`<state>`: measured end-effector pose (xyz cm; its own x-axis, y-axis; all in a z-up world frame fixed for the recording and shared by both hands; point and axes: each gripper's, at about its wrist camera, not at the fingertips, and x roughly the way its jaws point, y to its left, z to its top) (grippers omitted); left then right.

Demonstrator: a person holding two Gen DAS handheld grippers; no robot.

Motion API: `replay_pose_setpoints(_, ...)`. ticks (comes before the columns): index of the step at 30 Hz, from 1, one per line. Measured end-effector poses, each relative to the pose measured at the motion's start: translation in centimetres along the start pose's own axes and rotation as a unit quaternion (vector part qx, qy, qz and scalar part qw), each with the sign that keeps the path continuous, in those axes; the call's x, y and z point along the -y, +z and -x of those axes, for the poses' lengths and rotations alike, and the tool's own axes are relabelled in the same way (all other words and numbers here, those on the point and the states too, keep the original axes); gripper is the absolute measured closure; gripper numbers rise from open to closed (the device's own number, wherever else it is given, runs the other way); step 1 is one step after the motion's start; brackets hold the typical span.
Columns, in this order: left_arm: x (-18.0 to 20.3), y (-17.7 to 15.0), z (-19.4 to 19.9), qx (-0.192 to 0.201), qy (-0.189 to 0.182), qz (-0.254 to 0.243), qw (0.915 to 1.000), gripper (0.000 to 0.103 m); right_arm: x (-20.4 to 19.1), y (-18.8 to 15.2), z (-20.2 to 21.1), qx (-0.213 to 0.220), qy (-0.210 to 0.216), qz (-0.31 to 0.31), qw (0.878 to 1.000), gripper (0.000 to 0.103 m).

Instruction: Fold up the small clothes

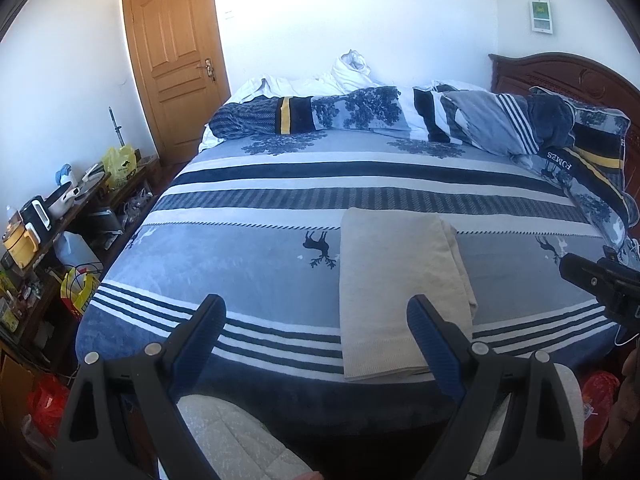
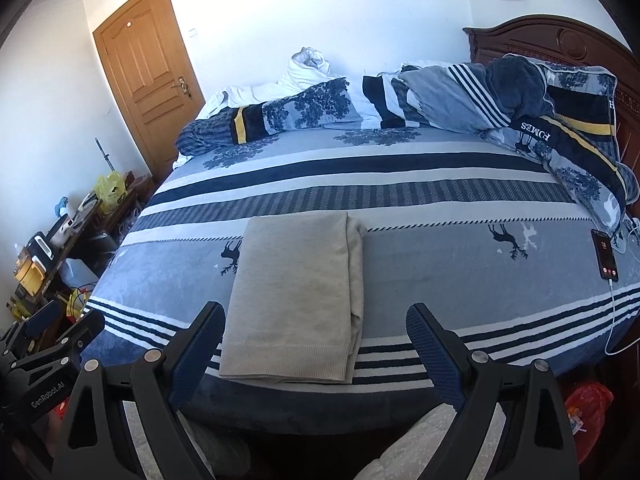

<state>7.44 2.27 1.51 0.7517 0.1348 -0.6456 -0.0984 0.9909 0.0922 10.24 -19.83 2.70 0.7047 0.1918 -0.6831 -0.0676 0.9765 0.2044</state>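
Folded beige garment [image 2: 294,300] lies flat on the striped bed [image 2: 440,280] near its front edge. Left gripper [image 1: 316,344] and right gripper [image 2: 316,344] hover above, jaws released, grasping nothing.

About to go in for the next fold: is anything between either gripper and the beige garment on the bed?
Nothing visible. The beige garment lies flat on the striped bedspread, just ahead of the open left gripper and open right gripper. The phone lies well off to the right.
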Motion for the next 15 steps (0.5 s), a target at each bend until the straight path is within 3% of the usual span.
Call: replay_pose_setpoints(15, -0.8, 0.2, -3.3, -0.023, 0.012, 0.005, 0.9997, 0.012, -1.9, 1.1, -4.6, -0.029, -0.002, 0.029, 0.999, 0.008)
